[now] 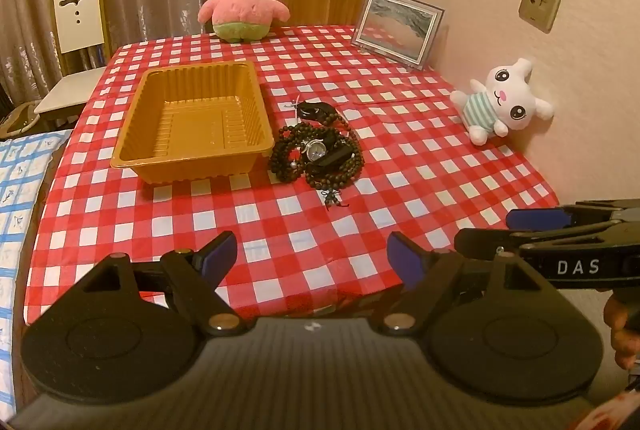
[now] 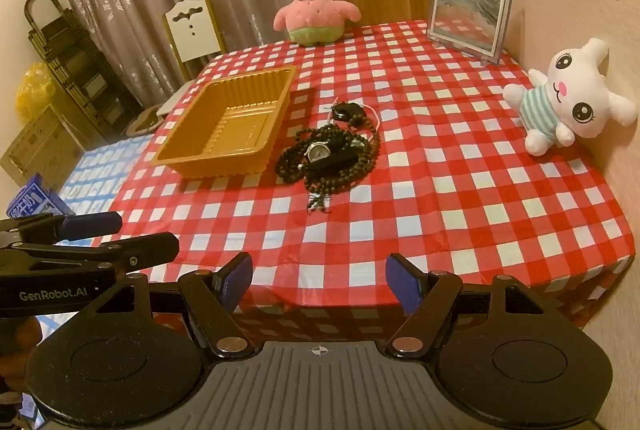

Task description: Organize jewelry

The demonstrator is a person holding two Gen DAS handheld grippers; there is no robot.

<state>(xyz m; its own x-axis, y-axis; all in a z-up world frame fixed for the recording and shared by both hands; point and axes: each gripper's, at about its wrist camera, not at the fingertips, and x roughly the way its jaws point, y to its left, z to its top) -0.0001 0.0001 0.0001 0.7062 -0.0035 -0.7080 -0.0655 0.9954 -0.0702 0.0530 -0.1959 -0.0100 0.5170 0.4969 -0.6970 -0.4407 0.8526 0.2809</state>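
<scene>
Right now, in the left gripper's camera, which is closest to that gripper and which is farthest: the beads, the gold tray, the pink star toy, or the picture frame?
From the left gripper, which is open and empty:
1. Beads, just ahead, right of the tray.
2. Gold tray, ahead and left; its near edge is almost level with the beads, so these two are close.
3. Picture frame, far right, by the wall.
4. Pink star toy, at the table's far edge.
</scene>
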